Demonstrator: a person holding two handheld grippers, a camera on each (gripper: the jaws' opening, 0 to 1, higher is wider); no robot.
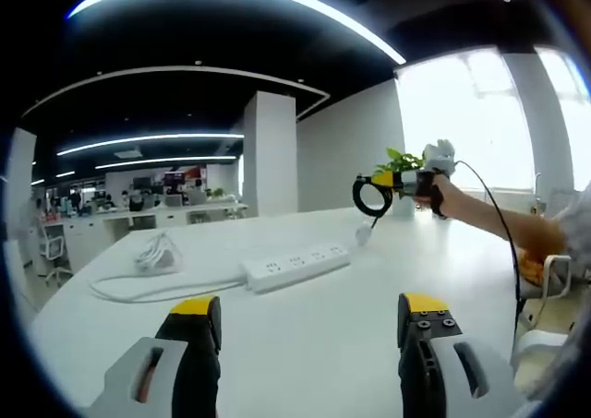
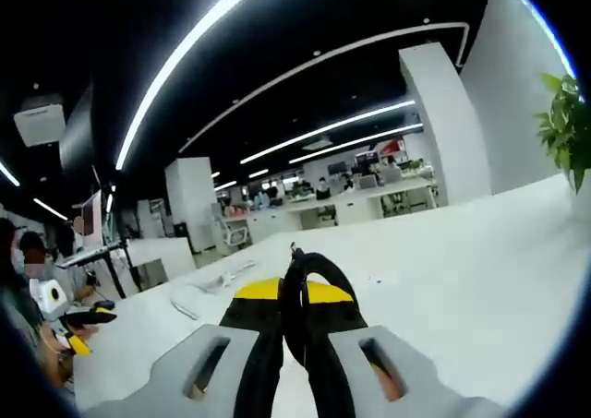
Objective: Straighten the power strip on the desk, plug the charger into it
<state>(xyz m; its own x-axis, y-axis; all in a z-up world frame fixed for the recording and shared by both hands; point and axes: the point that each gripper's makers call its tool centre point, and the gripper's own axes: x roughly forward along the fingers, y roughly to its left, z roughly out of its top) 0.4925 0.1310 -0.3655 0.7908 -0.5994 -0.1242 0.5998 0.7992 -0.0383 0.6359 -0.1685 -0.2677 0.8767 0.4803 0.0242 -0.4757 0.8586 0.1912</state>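
Left tongs (image 1: 309, 330): jaws wide apart, empty, level above white surface (image 1: 351, 344). Power strip (image 1: 297, 268) lies diagonally mid-surface, cord (image 1: 152, 292) trailing left toward charger (image 1: 155, 254). Right tongs (image 2: 295, 326): clamped on black cable loop (image 2: 309, 298), raised above surface. Potted plant (image 1: 403, 162) at far edge.

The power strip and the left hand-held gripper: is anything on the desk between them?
No. In the left gripper view, only bare white desk lies between the left hand-held gripper and the power strip.
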